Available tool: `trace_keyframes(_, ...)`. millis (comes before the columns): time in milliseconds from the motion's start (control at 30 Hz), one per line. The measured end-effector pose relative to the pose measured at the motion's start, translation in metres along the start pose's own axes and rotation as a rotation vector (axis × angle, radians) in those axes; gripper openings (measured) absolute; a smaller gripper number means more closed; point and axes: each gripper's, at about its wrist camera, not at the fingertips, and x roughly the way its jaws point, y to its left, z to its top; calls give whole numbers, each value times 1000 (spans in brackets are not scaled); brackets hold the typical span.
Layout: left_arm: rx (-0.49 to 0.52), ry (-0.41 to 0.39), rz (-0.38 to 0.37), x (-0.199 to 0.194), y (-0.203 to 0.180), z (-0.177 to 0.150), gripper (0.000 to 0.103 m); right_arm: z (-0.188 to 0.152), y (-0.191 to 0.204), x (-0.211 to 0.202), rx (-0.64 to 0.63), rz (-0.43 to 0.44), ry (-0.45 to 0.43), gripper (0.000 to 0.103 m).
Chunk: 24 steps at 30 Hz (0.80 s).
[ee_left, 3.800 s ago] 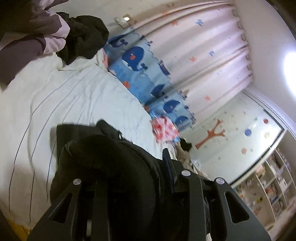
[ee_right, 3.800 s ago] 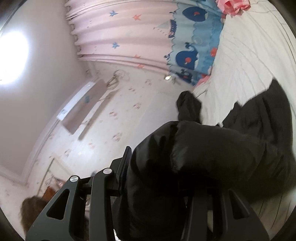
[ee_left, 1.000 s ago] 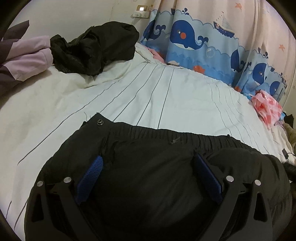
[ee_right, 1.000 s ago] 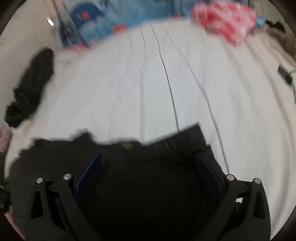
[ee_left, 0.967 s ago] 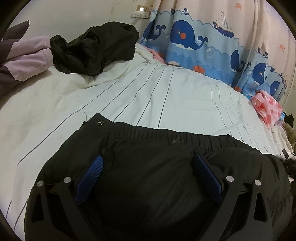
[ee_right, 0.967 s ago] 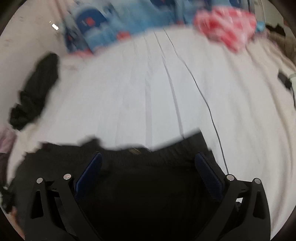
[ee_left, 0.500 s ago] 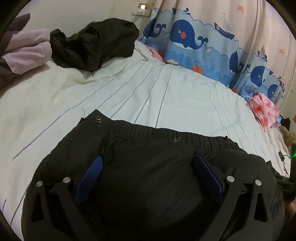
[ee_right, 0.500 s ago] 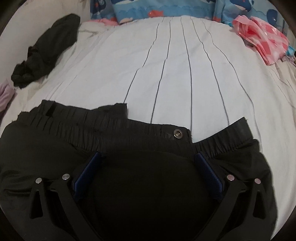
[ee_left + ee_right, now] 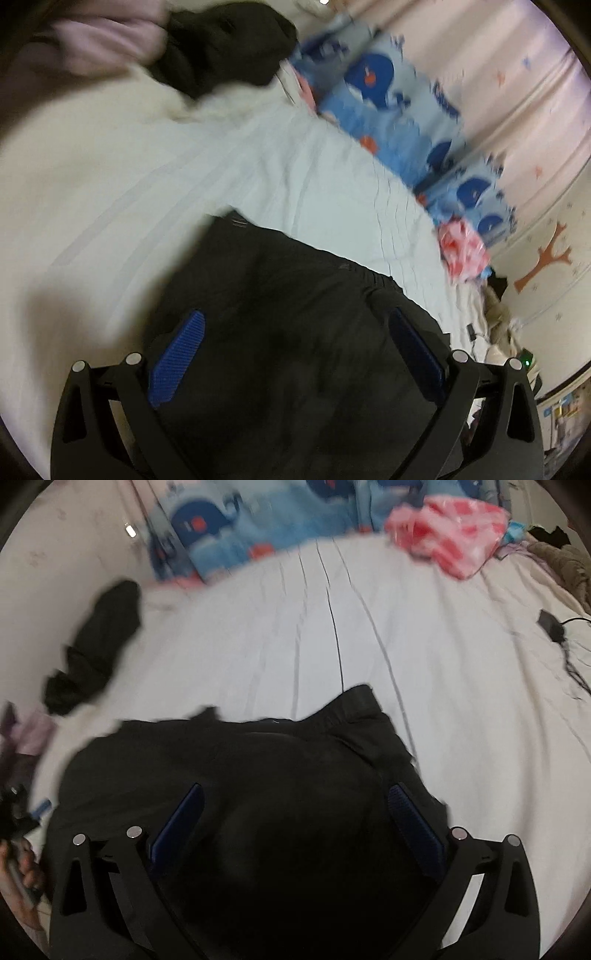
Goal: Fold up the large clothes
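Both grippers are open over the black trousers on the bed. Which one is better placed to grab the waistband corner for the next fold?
Right, probably. The right gripper hangs open with the black trousers' waistband corner just ahead, against the white striped sheet. The left gripper is also open, but its view is tilted and blurred.

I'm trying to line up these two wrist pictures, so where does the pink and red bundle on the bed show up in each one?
Left wrist: the pink and red bundle sits right of centre, at the bed's far edge below the whale curtain.
Right wrist: the bundle is at the upper right, beside the same curtain.
Shared landmark: the whale curtain.
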Motion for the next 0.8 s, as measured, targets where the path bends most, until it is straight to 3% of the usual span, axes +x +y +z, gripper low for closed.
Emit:
trace_keyframes(67, -41, -6, 29, -42, 26, -18, 96, -12, -5, -28, 18, 48, -18, 96)
trace_keyframes(133, -108, 15, 7, -65, 49, -38, 96, -39, -13, -60, 41, 95, -14, 96)
trace_keyframes(300, -325, 118, -205, -91, 82, -108, 96, -116, -39, -115, 147, 145, 41, 96)
trace_keyframes(433, -327, 160, -309, -89, 66, -140, 96, -171, -52, -133, 328, 287, 113, 96)
trace_keyframes(633, -352, 248, -327, -58, 39, -161, 96, -184, -48, -110, 390, 379, 181, 96)
trace_keyframes(700, -373, 265, -308, -44, 35, -162, 96, -173, -49, -100, 409, 387, 160, 96)
trace_keyframes(800, -395, 247, -346, -39, 25, -151, 96, -156, -46, -102, 441, 467, 108, 97)
